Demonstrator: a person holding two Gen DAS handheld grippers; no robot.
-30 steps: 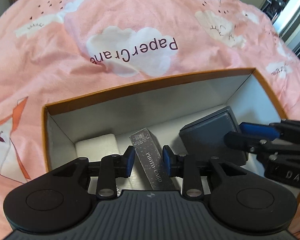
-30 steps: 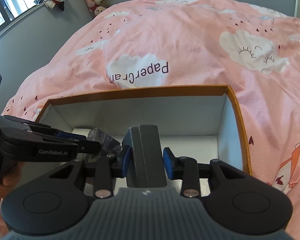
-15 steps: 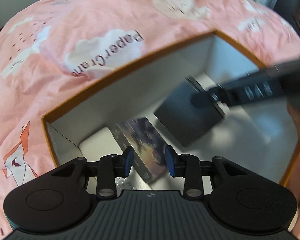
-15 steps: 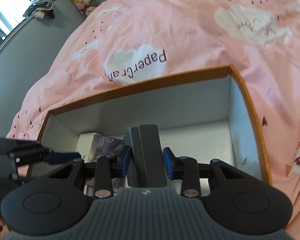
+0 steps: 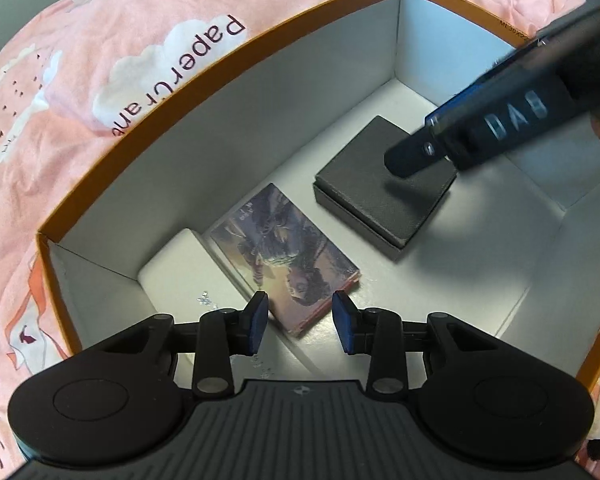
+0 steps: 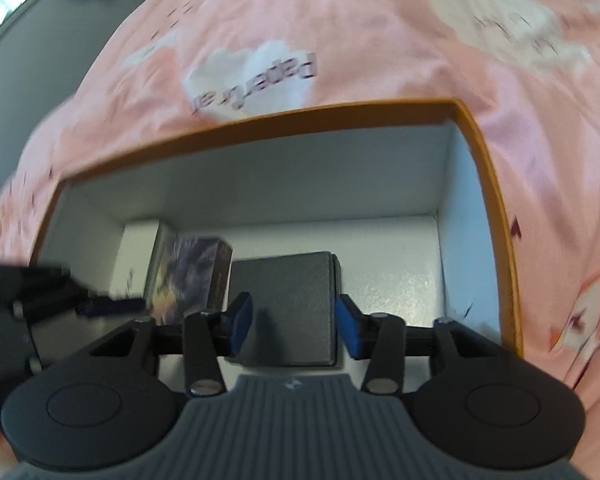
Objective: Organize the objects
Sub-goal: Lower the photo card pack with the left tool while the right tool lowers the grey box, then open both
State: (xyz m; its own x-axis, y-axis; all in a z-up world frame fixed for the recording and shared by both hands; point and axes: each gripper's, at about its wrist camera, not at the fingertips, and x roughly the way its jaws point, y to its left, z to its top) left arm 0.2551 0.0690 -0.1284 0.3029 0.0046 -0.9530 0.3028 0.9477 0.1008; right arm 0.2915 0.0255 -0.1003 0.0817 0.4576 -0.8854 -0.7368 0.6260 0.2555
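Note:
An orange-rimmed cardboard box (image 5: 204,80) with a white inside sits on a pink bedspread. On its floor lie a photo-card pack (image 5: 284,256) with a printed picture, a dark grey square box (image 5: 364,196) and a white block (image 5: 176,272). My left gripper (image 5: 300,326) hovers over the pack's near end, jaws opening, pads clear of it. My right gripper (image 6: 294,328) hangs over the dark grey box (image 6: 288,304), jaws opening, pads off its sides. The right gripper's finger (image 5: 480,128) crosses above the grey box in the left wrist view.
The pink bedspread (image 5: 120,40) with white clouds and "PaperCrane" lettering surrounds the box (image 6: 340,116). The box floor to the right of the grey box is bare white (image 6: 400,280). A grey wall (image 6: 40,60) rises at the far left.
Both grippers let go: the photo-card pack fell flat onto the box floor and the dark grey box now rests flat. Both pairs of jaws have widened. The left gripper rolled.

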